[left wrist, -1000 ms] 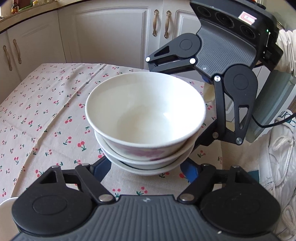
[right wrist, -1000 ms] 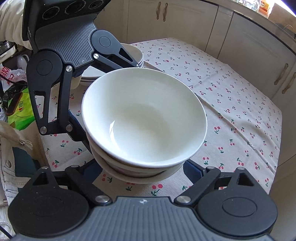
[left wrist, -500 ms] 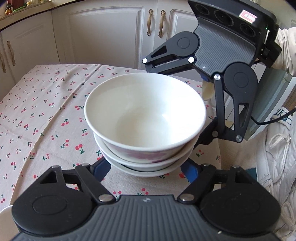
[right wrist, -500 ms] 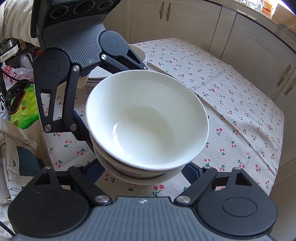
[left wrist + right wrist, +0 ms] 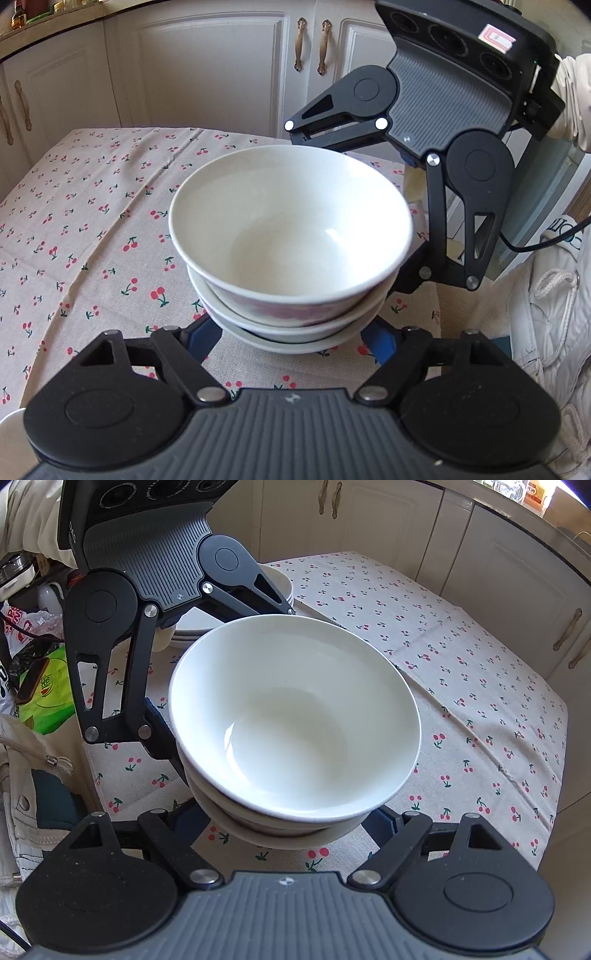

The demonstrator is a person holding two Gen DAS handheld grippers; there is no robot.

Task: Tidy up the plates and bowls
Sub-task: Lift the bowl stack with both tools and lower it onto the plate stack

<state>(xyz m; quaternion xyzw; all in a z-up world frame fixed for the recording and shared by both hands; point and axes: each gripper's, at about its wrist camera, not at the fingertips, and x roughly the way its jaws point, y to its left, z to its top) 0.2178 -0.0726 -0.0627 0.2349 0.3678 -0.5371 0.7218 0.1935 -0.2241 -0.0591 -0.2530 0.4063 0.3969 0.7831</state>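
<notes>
Bowls (image 5: 291, 236) sit nested in a stack of three on the cherry-print counter (image 5: 92, 221). Left tongs (image 5: 291, 338) clamp the stack's near side. Right tongs (image 5: 284, 821) straddle it from the opposite side, closing, pads hidden under the rims. More dishes (image 5: 280, 587) sit far left.

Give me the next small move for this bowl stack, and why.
Probably wait before lifting: the jaws of the right gripper are closing around the bowl stack at its lowest bowl, while the left gripper flanks it from the opposite side.
</notes>
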